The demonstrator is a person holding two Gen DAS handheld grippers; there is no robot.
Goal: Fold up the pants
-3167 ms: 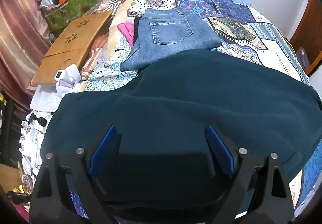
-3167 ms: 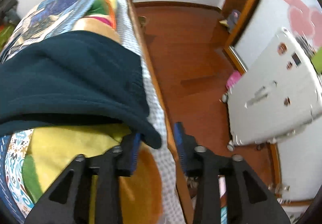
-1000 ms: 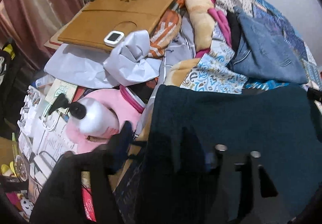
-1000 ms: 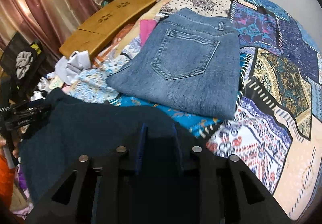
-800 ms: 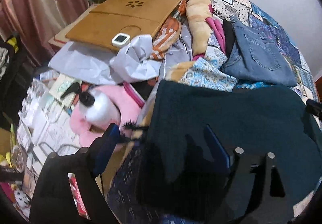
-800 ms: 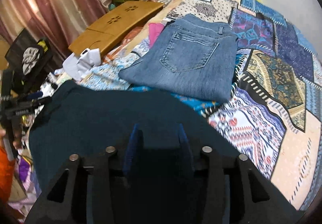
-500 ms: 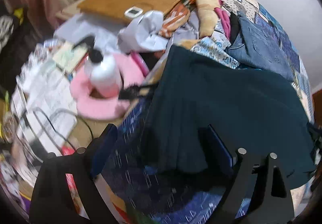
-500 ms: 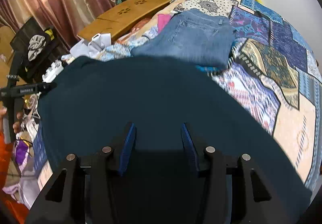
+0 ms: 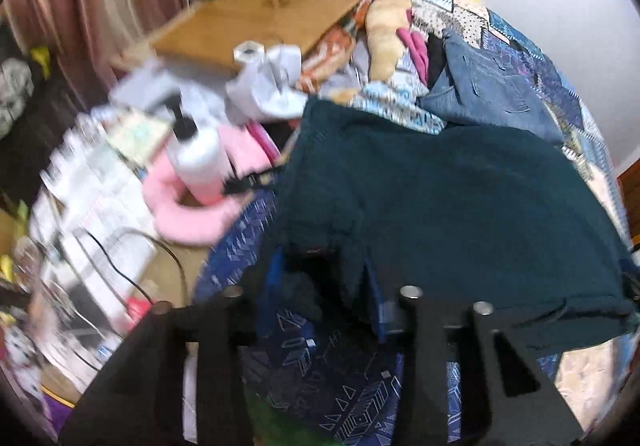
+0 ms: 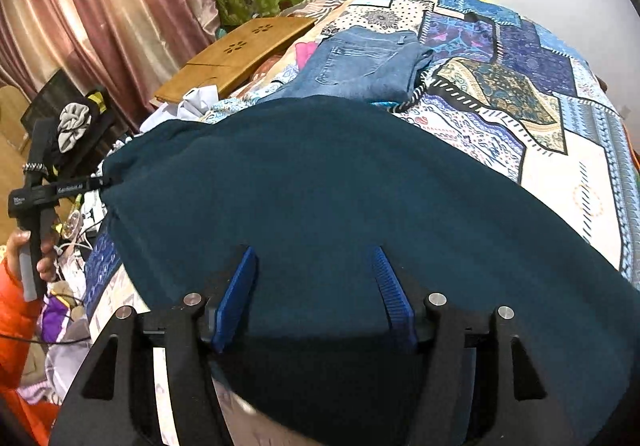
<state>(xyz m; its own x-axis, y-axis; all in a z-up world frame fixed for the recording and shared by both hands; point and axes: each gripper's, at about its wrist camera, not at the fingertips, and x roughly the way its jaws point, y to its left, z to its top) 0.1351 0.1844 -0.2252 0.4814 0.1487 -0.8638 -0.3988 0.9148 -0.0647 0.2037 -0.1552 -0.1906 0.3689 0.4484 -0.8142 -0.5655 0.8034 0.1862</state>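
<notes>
Dark teal pants (image 10: 340, 185) lie folded across the patchwork bed, and they fill the right half of the left wrist view (image 9: 460, 205). My right gripper (image 10: 314, 274) is open, its blue pads spread just above the teal cloth and holding nothing. My left gripper (image 9: 324, 282) has its fingers close together on a near corner fold of the teal pants, at the bed's left edge. The left gripper also shows at the far left of the right wrist view (image 10: 96, 183), at the pants' left corner.
Folded blue jeans (image 10: 360, 65) lie further up the bed on the patchwork quilt (image 10: 520, 93). A wooden lap table (image 10: 236, 53), white paper, a white pump bottle (image 9: 196, 157) on a pink cushion and clutter crowd the left side. Curtains (image 10: 100, 17) hang beyond.
My right gripper opened wide and let go of the teal pants, which now lie flat. My left gripper narrowed onto the pants' near corner and shifted; its view is blurred.
</notes>
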